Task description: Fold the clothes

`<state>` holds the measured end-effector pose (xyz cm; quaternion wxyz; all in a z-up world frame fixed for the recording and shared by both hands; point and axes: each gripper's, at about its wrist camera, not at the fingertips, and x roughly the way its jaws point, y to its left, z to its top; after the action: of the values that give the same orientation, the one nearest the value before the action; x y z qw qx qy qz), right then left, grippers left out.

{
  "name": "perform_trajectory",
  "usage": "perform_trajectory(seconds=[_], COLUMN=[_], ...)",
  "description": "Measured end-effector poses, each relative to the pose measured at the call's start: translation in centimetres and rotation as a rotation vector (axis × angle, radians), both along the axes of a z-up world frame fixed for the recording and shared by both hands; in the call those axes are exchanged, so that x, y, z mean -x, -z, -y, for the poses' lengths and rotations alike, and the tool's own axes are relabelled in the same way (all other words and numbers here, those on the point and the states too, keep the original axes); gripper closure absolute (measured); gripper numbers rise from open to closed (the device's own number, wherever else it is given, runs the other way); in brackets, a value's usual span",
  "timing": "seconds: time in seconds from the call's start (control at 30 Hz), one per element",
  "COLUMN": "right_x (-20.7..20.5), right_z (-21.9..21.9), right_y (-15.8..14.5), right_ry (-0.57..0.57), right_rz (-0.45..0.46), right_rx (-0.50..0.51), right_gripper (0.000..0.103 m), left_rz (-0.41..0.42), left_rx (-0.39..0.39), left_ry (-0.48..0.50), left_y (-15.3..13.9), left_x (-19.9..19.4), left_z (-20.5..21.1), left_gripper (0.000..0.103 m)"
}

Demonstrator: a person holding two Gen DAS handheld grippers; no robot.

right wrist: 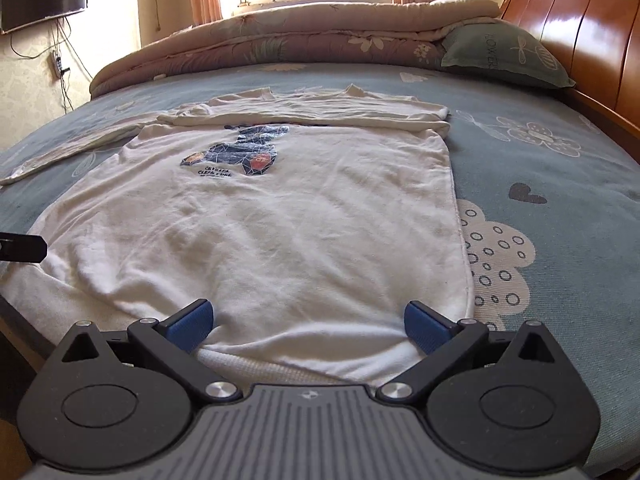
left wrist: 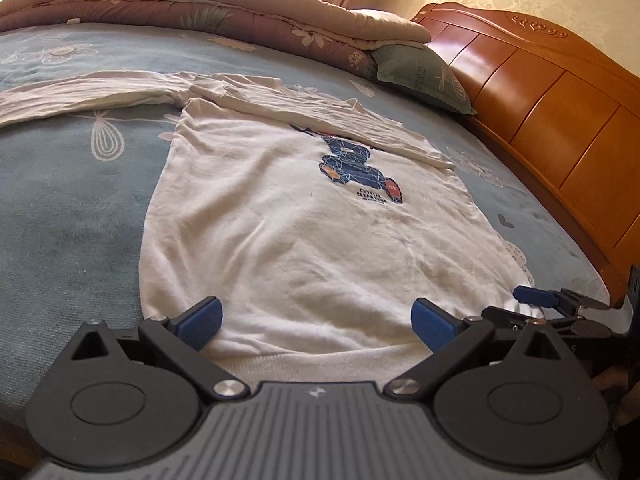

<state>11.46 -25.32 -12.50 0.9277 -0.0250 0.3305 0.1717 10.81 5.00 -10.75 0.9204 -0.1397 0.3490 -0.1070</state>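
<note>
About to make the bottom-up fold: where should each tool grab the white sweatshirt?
Take the ribbed hem of the white sweatshirt, coming from the near bed edge. It lies flat, directly between both open tools: left tool near its left corner, right tool near its right corner. One sleeve is already folded across.

Left claw (left wrist: 316, 322) spread wide, right claw (right wrist: 306, 322) spread wide, both low

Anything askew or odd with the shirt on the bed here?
One sleeve of the white long-sleeved printed shirt is folded across the chest; the other sleeve trails out sideways. Faint brownish stains mark the lower front.
</note>
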Motion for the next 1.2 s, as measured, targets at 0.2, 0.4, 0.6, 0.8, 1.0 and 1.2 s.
perform_trajectory(seconds=[0.2, 0.4, 0.6, 0.8, 1.0, 1.2], right_x=[0.0, 0.0, -0.2, -0.2, -0.4, -0.1], right_z=[-0.7, -0.9, -1.4, -1.6, -1.9, -1.8], right_y=[0.0, -0.2, -0.3, -0.4, -0.5, -0.4], right_ry=[0.052, 0.094, 0.127, 0.147, 0.164, 0.163], right_rz=[0.006, -0.020, -0.038, -0.049, -0.054, -0.050], right_rx=[0.019, 0.029, 0.040, 0.047, 0.053, 0.051], right_gripper=[0.000, 0.000, 0.000, 0.000, 0.000, 0.000], left_rz=[-0.013, -0.012, -0.038, -0.010, -0.050, -0.077], left_rx=[0.009, 0.025, -0.007, 0.029, 0.089, 0.189], left_ry=[-0.047, -0.046, -0.034, -0.043, -0.082, -0.121], left_y=[0.6, -0.3, 0.4, -0.9, -0.3, -0.3], left_x=[-0.9, -1.1, -1.9, -2.2, -6.0, -7.9], left_z=[-1.4, -1.3, -0.8, -1.4, -3.1, -5.2], left_gripper=[0.002, 0.002, 0.002, 0.002, 0.002, 0.002])
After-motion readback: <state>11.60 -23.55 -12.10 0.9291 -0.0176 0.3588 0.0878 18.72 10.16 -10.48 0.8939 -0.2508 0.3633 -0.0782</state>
